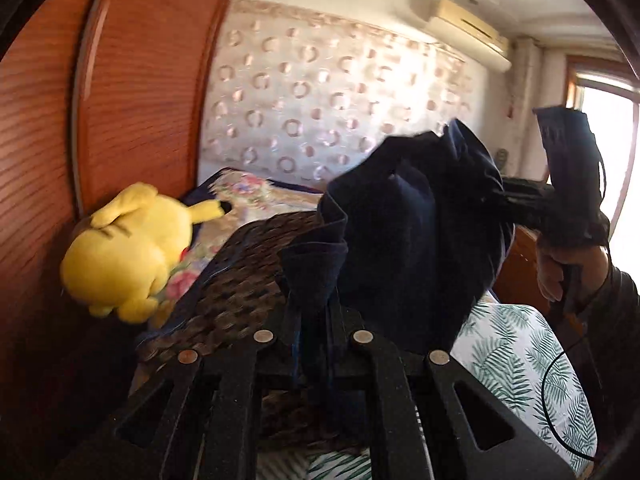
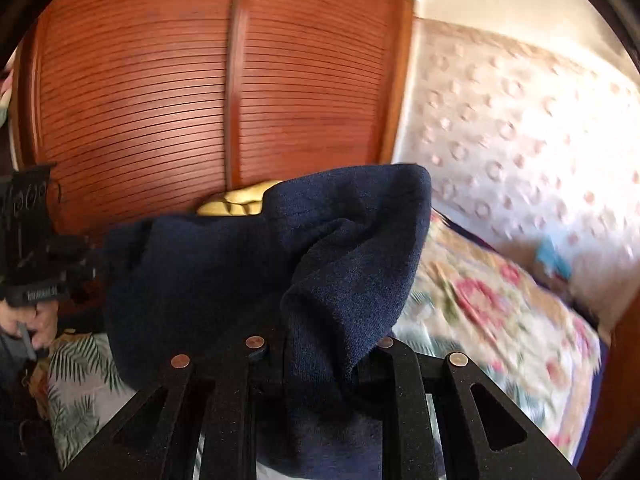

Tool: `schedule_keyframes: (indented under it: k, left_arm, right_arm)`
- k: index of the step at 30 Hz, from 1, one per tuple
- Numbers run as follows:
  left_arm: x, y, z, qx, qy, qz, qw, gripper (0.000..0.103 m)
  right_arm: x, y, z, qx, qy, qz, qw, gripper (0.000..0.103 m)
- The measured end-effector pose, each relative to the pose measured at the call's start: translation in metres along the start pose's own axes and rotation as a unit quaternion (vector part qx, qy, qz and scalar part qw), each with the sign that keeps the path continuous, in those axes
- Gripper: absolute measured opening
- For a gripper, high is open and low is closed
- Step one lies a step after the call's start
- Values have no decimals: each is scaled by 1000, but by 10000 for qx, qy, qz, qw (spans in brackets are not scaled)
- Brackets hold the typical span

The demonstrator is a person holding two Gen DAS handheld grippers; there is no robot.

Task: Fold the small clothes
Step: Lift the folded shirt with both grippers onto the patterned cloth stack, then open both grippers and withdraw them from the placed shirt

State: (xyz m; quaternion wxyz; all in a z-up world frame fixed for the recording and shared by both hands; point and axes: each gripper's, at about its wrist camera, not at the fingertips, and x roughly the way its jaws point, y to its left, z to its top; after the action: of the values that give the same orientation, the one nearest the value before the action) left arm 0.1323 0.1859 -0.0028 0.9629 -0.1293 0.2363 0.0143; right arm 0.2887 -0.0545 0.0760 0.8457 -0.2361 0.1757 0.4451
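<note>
Navy garment (image 1: 400,232) stretched sideways between grippers, left jaws and right jaws each clamping an end

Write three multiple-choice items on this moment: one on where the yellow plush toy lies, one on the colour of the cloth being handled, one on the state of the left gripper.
1. Where does the yellow plush toy lie?
A. on the bed beside the wooden wardrobe
B. on the windowsill
C. on the air conditioner

2. What colour is the garment?
A. red
B. dark navy
C. white

3. How is the left gripper?
A. wide open and empty
B. out of view
C. shut on the garment

Answers: 1 A, the toy rests on the floral bedding against the slatted wardrobe; 2 B, the cloth looks dark navy in both wrist views; 3 C, a bunch of the garment is pinched between its fingers, while the right gripper clamps another part.
</note>
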Motion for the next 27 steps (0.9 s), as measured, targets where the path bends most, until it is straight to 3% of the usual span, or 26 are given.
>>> schedule_keyframes:
  k: [4, 8, 9, 11, 13, 16, 18, 20, 22, 24, 25, 26, 27]
  left_arm:
    - [5, 23, -18, -163, 120, 325, 9993, 10]
    - [7, 32, -32, -323, 234, 433, 9983, 10]
    - [9, 35, -35, -349, 291, 430, 9980, 10]
    - [11, 40, -38, -373, 386, 434, 9976, 10]
    - [12, 39, -40, -330, 433, 479, 9974, 10]
    - [7, 38, -41, -250, 416, 646, 9967, 10]
    - [3, 37, -38, -181, 410, 665, 9968, 17]
    - [-1, 33, -36, -82, 370, 715, 9967, 35]
    - [-9, 27, -36, 77, 242, 756, 9968, 44]
    - [-15, 20, -35, 209, 218, 737, 9968, 58]
    - [-16, 16, -34, 285, 229, 731, 9967, 76]
    - [-20, 10, -35, 362, 183, 692, 9968, 84]
    - [-23, 5, -34, 425, 148, 641, 9969, 85]
  right_arm:
    - [67, 11, 27, -397, 217, 160, 9988, 20]
    - [109, 7, 37, -473, 348, 315, 9978, 23]
    - [117, -2, 40, -452, 432, 285, 9976, 25]
    - [123, -16, 42, -281, 575, 132, 9979, 43]
    - [125, -32, 47, 21, 525, -238, 9983, 48]
    - [116, -48, 45, 439, 328, -355, 9979, 54]
    - [110, -44, 36, 481, 307, -216, 9981, 54]
    - [104, -43, 26, 525, 319, -198, 9979, 54]
    - [93, -43, 14, 674, 317, -220, 9970, 54]
    - [79, -34, 7, 864, 235, -207, 9958, 54]
    - [70, -32, -2, 975, 186, -215, 9948, 54]
    - [62, -24, -14, 1062, 169, -240, 9939, 54]
    - [50, -17, -24, 1133, 151, -265, 9931, 54]
